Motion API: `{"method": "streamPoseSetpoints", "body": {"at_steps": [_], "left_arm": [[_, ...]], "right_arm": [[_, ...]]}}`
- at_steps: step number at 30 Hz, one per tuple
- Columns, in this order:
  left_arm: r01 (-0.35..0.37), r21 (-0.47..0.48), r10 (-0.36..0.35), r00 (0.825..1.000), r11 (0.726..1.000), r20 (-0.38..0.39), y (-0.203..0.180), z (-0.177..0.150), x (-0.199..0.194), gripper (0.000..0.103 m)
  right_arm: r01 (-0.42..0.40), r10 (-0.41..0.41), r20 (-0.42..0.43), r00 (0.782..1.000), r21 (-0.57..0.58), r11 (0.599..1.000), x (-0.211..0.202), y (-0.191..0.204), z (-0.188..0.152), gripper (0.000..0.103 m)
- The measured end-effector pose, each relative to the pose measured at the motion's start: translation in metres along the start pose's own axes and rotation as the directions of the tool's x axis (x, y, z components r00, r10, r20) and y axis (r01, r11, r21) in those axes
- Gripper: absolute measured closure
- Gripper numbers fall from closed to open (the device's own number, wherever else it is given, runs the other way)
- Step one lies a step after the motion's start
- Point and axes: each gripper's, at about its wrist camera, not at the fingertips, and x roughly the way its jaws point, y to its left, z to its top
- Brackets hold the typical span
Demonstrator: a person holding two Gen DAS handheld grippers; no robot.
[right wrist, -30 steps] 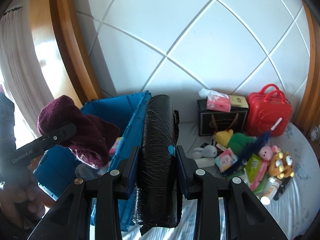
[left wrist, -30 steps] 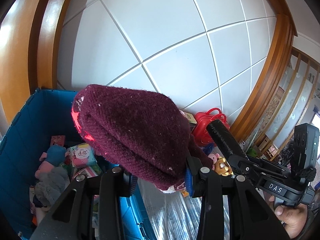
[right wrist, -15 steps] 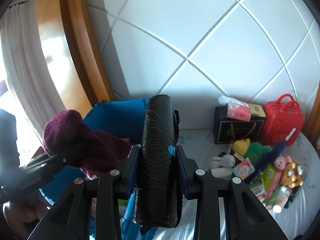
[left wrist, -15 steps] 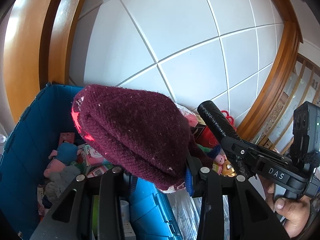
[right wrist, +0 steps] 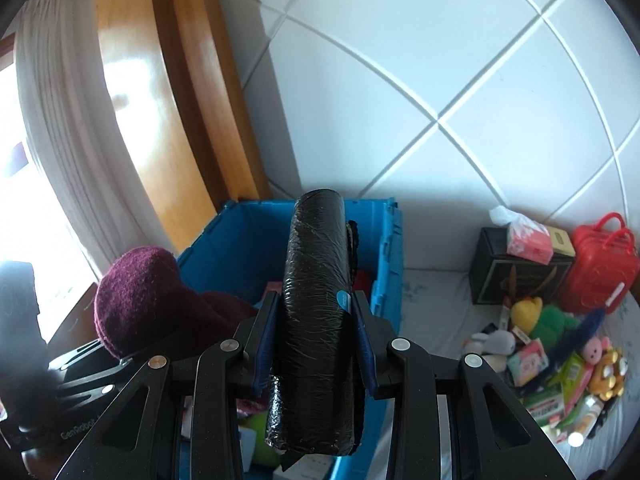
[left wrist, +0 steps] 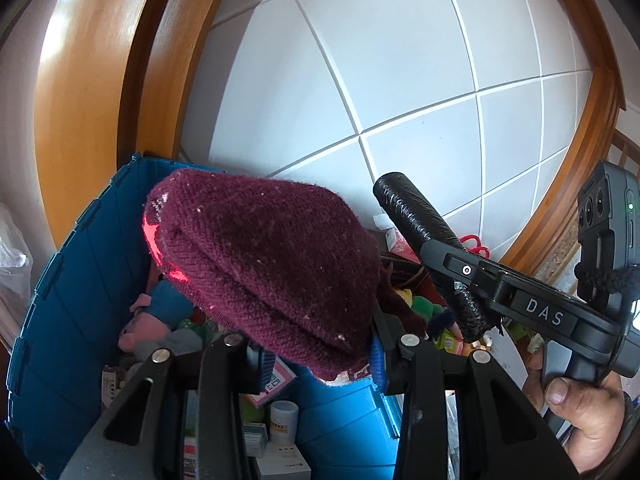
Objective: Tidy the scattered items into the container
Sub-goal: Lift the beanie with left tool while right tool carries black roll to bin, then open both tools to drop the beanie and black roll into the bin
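Note:
My left gripper (left wrist: 316,354) is shut on a maroon knitted hat (left wrist: 264,264) and holds it above the open blue crate (left wrist: 68,288). The hat also shows at the left of the right wrist view (right wrist: 160,300). My right gripper (right wrist: 314,344) is shut on a black plastic-wrapped roll (right wrist: 316,320), upright between its fingers, over the near right part of the crate (right wrist: 384,264). The roll and right gripper appear at the right of the left wrist view (left wrist: 424,236). The crate holds soft toys, packets and boxes.
Scattered items lie on the white bed surface to the right: a red toy suitcase (right wrist: 592,268), a dark box (right wrist: 516,276) with a tissue pack (right wrist: 528,240), plush toys (right wrist: 540,316) and packets. A white tiled wall stands behind, a wooden frame and curtain at the left.
Both grippers have moved left toward and over the crate, carrying the hat and the roll. More of the crate's inside shows under each.

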Motion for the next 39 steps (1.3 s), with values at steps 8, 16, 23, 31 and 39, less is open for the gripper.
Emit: {"method": "streamPoseSetpoints", "body": {"at_steps": [8,16,23,31,39], "left_arm": [[-0.042,-0.036,0.042,0.999,0.998,-0.003,0.036,0.006,0.0,0.067],[-0.087,-0.062,0.086,0.996,0.994,-0.011,0.068,0.014,0.004,0.067],[-0.127,-0.064,0.125,0.992,0.99,-0.022,0.088,0.018,0.013,0.067],[-0.168,-0.08,0.167,0.986,0.982,-0.026,0.098,0.018,0.014,0.064],[-0.271,-0.114,0.265,0.962,0.956,-0.066,0.1,0.011,0.016,0.0]], "right_arm": [[-0.022,0.022,-0.035,0.999,-0.018,1.0,0.034,0.023,0.007,0.069],[-0.039,0.037,-0.058,0.998,-0.039,0.998,0.063,0.049,0.016,0.069],[-0.043,0.038,-0.081,0.996,-0.052,0.998,0.086,0.065,0.017,0.069],[-0.05,0.044,-0.087,0.995,-0.071,0.996,0.099,0.079,0.02,0.069],[-0.031,0.028,-0.044,0.999,-0.059,0.998,0.091,0.071,0.021,0.001]]}}
